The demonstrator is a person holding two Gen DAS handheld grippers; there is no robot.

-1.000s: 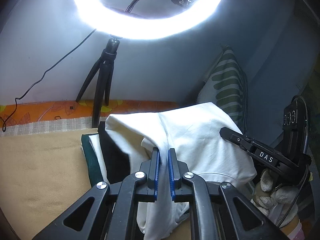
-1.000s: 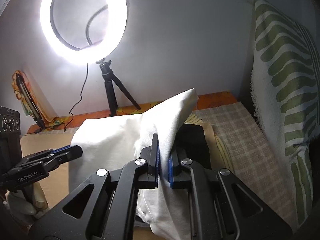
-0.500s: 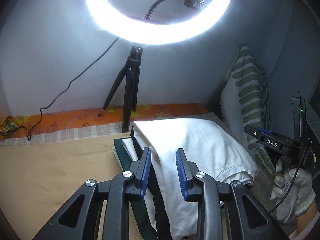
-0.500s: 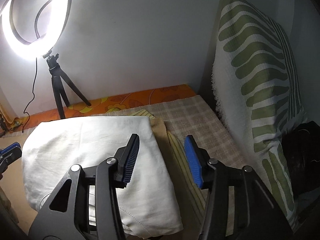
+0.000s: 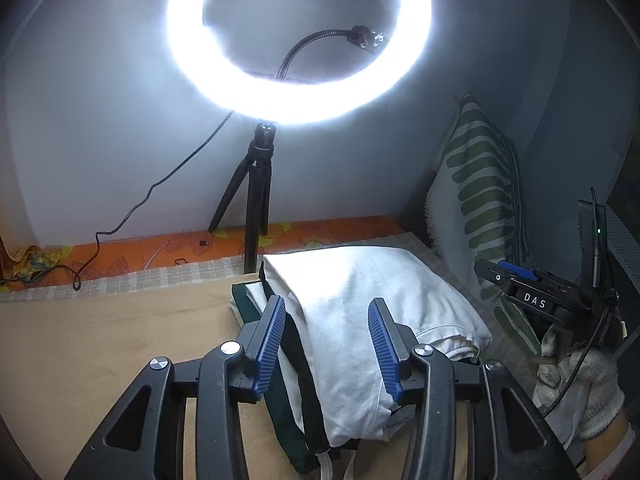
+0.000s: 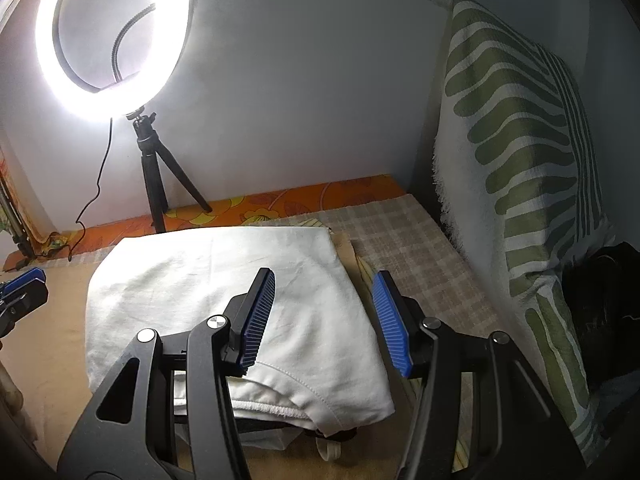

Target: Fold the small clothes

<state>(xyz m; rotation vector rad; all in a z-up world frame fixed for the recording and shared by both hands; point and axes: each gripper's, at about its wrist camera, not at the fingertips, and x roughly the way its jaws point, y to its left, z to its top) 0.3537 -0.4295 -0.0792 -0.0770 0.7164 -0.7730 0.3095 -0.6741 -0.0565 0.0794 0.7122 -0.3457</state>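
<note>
Left wrist view shows your left gripper [image 5: 328, 344] with jaws just opened, holding nothing, above the folded white garment [image 5: 360, 300] atop a stack of dark clothes [image 5: 288, 420] on the tan blanket [image 5: 100, 340]. Your right gripper [image 6: 324, 316], lettered "DAS", likewise stands released, its jaws just parted over the garment.

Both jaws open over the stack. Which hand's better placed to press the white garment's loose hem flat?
Probably right. The right gripper hangs over the white garment directly above its hem; the left gripper sits at the side fold.
</note>
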